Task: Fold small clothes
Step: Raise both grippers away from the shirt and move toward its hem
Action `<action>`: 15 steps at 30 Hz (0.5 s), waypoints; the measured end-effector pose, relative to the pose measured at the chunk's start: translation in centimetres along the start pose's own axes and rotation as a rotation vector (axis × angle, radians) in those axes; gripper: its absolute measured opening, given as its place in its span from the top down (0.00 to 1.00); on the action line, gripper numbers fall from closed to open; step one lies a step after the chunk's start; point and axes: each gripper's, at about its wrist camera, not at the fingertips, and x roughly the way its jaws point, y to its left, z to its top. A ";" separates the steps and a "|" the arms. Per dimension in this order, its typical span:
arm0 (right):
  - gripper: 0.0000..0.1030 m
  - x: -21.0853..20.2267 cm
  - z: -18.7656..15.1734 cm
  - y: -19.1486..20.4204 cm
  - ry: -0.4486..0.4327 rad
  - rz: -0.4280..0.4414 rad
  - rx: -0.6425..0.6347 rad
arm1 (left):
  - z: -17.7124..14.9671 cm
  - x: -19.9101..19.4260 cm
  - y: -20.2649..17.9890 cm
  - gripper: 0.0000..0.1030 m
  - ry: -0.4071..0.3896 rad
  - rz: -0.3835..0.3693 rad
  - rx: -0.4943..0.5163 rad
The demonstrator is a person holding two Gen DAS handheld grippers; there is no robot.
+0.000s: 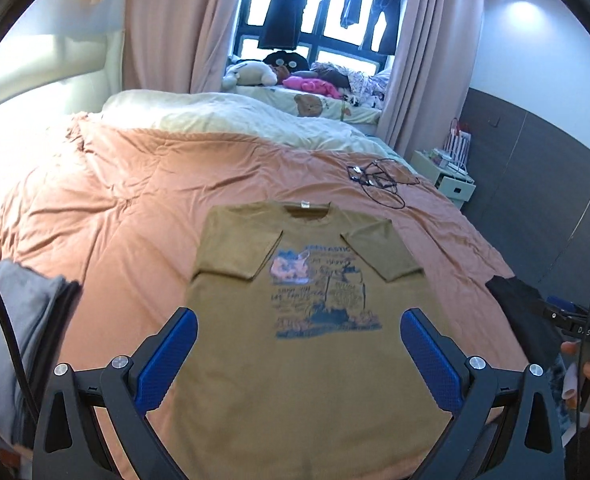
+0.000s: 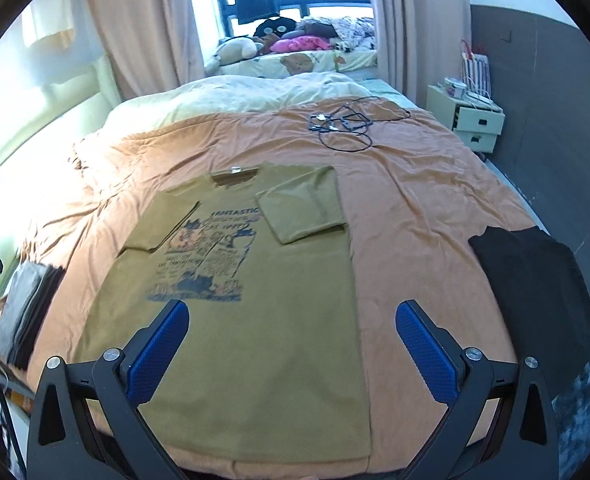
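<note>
An olive-brown T-shirt (image 1: pixel 307 360) (image 2: pixel 263 300) with a blue and orange print lies flat, print up, on the orange bedspread, collar pointing away from me. Both short sleeves are folded inward onto the chest. My left gripper (image 1: pixel 298 354) hovers open above the shirt's lower half, blue pads wide apart and empty. My right gripper (image 2: pixel 291 346) is open too, above the shirt's lower right part, its right finger (image 2: pixel 427 352) out past the shirt's right edge over the bedspread.
A grey and black stack of folded clothes (image 1: pixel 11 344) (image 2: pixel 27 312) sits at the bed's left edge. A black garment (image 2: pixel 535 280) (image 1: pixel 523 316) lies to the right. Tangled black cables (image 1: pixel 379 180) (image 2: pixel 343 124) rest further up the bed. A bedside cabinet (image 2: pixel 475 120) stands at right.
</note>
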 end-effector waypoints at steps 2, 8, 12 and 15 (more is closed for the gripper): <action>0.00 -1.0 -1.3 0.1 -0.022 0.004 -0.016 | -1.3 -1.3 0.9 0.01 -0.002 0.007 -0.001; 0.00 -3.2 -4.8 0.2 -0.038 -0.007 -0.055 | -4.4 -4.1 3.2 0.01 -0.007 0.026 -0.014; 0.00 -4.4 -6.8 -0.4 -0.062 -0.016 -0.059 | -6.2 -5.4 4.5 0.01 -0.018 0.030 -0.014; 0.00 -4.9 -8.2 -0.6 -0.066 0.001 -0.059 | -7.7 -5.9 5.4 0.01 -0.013 0.031 -0.015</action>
